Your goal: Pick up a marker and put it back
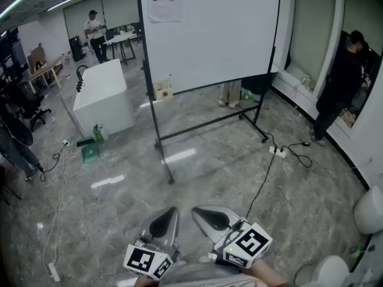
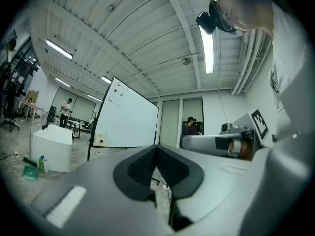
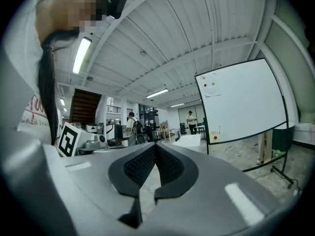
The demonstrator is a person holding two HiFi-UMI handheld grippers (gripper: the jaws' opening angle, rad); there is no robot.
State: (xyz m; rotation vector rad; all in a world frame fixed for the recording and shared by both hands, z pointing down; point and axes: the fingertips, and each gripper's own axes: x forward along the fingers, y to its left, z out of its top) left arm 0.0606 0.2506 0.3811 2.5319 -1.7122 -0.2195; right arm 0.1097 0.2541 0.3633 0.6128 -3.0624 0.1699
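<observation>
At the left of the head view a white counter [image 1: 102, 94] was noted, with a green bottle [image 1: 97, 133] standing on the floor [image 1: 119, 220] just beside it. Both were well apart from the work. The left gripper [image 1: 166, 221] was held low and close to the body; in its own view its jaws [image 2: 156, 149] were pressed together with nothing between them. A whiteboard [image 1: 209, 34] on a wheeled stand was recorded at centre, with a small box [image 1: 161, 91] at its lower left corner. No marker could be made out in any view. It was judged to lie at the board, far from both grippers, so the pick-up was assessed as not yet begun. The right gripper [image 1: 210, 217] was held just beside the left, and its jaws [image 3: 155, 149] were likewise closed on nothing. Further right, a power strip [image 1: 278, 152] and its cable [image 1: 260, 184] were seen lying across the floor between the person and the board, and a person in dark clothing [image 1: 341, 82] stood by the far wall. Several risks were identified. The cable could be caught underfoot during the approach. The stand might roll away if the board were pushed while the marker was being taken. The marker could be knocked off instead of gripped if the jaws were not spread before contact. A round, smooth barrel was also judged liable to slip or roll if it were pinched off-centre.
</observation>
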